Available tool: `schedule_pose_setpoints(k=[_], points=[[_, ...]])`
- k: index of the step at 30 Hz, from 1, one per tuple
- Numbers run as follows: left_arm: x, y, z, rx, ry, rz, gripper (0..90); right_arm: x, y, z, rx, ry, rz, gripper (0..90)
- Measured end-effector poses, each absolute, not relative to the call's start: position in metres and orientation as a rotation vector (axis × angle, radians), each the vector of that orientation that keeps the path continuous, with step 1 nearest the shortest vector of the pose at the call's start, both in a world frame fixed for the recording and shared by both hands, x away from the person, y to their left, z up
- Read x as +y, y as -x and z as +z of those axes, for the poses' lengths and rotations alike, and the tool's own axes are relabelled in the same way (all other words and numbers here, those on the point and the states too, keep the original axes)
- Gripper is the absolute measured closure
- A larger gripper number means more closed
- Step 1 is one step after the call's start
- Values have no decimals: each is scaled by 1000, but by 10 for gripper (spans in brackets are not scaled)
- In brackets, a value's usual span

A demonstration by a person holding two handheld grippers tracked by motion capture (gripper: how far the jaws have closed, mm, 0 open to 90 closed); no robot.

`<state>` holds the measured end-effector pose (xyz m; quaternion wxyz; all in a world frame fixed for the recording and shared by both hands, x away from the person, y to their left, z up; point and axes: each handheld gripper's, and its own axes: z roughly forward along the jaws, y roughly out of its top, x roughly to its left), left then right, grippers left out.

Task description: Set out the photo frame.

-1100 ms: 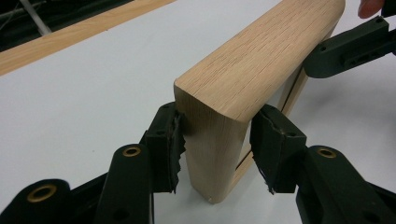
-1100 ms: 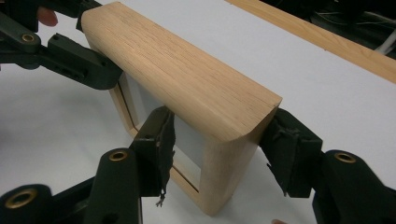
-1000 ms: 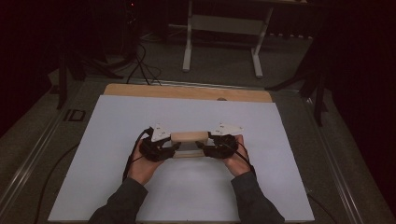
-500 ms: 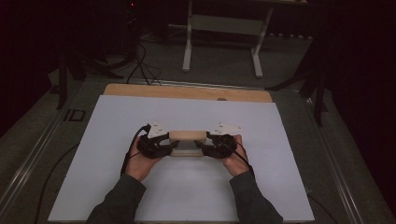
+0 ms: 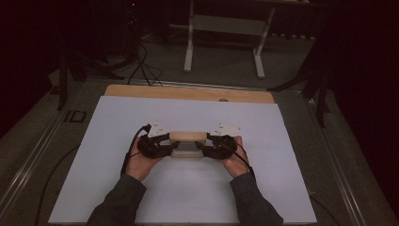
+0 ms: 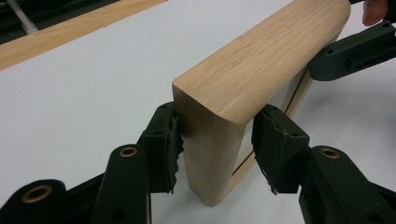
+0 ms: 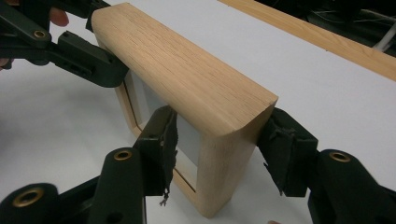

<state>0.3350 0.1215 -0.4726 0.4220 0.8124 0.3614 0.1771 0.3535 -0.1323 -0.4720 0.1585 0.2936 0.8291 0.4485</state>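
A wooden frame stands upright at the middle of the white table, with the left gripper at its 9 o'clock end and the right gripper at its 3 o'clock end, each with half-open jaws straddling a side post, pads touching or nearly touching the wood.

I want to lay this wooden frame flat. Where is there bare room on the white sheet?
The white sheet is bare on all sides: left of the left gripper, right of the right gripper, beyond the wooden frame toward the wooden strip, and near the sleeves. It is crowded in the middle alone.
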Motion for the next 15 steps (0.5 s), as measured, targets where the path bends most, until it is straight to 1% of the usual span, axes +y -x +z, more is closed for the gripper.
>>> schedule_pose_setpoints(k=[15], points=[[122,-340,-474,922,-2009,433,518,-132,-359,-473,2357,-879,1298,482]])
